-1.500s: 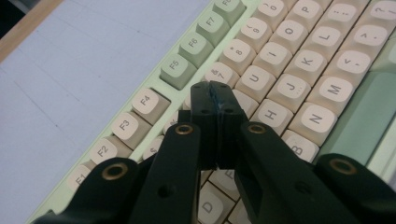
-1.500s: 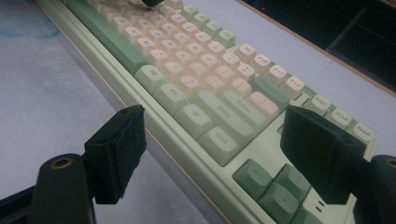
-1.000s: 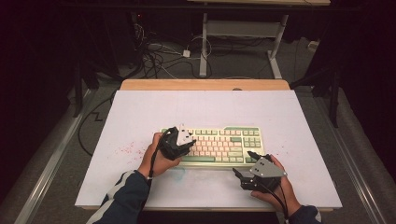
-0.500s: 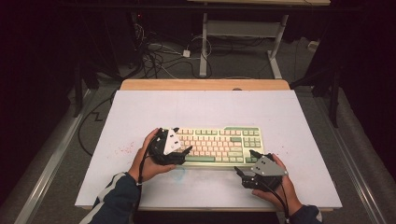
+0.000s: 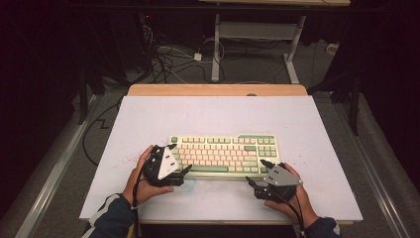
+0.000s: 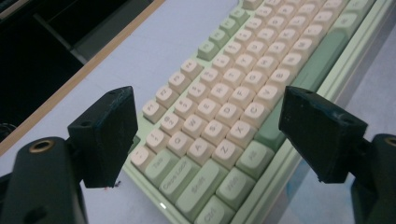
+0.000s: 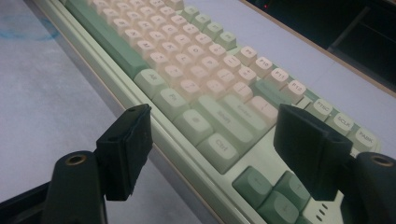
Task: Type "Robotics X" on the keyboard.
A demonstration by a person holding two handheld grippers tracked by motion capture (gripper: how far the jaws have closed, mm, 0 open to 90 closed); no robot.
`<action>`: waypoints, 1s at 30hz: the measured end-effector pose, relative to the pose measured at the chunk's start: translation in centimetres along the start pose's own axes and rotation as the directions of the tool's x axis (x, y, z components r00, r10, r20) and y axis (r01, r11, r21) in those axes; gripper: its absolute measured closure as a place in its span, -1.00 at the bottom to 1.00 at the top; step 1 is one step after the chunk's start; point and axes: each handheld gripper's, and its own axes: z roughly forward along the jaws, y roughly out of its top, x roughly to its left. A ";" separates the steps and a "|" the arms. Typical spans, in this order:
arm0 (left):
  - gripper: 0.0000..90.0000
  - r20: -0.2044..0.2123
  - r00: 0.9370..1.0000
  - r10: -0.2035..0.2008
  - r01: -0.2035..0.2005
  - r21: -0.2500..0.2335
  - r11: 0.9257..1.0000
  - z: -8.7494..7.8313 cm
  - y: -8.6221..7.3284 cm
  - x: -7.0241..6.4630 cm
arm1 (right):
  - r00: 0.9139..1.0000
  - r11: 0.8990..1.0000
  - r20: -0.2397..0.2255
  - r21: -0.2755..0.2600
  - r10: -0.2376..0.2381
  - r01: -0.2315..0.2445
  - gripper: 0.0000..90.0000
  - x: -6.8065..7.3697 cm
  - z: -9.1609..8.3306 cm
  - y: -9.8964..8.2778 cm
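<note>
A mint-green keyboard with cream keys lies on the white mat, near the front. My left gripper is at the keyboard's left end. In the left gripper view, this left gripper has just been opening; its wide jaws straddle that corner of the keyboard and no pad touches it. My right gripper sits at the front right corner. In the right gripper view, this right gripper has just been closing a little. One jaw hangs over the mat, the other over the keyboard, both clear of it.
The table's wooden edge runs behind the mat. Beyond it, cables lie on the floor beside a white desk leg. A faint blue scribble marks the mat in front of the keyboard.
My left hand slid left and toward the person, from over the keys to the keyboard's left end, and its jaws spread wide. The right hand stayed put.
</note>
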 end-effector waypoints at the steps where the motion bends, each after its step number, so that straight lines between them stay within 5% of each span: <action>1: -0.60 -0.002 1.000 0.001 -0.001 0.001 1.000 -0.3 -0.2 0.1 | 1.000 1.000 -0.022 -0.007 0.006 -0.006 -0.28 -0.1 0.0 0.1; 11: -0.62 -0.041 0.999 -0.010 0.011 0.031 0.999 -2.2 -2.0 1.0 | 0.997 1.000 -0.069 -0.002 0.017 -0.017 0.60 -0.1 1.0 1.7; 16: -0.62 -0.052 0.999 -0.017 0.020 0.053 0.998 -2.9 -3.0 1.0 | 0.994 0.999 -0.112 0.030 -0.016 0.019 0.95 0.1 1.9 2.5; 30: -0.62 -0.067 0.997 -0.043 0.048 0.080 0.996 -3.7 -3.6 1.1 | 0.985 0.996 -0.165 0.067 -0.050 0.061 1.00 0.3 6.5 7.2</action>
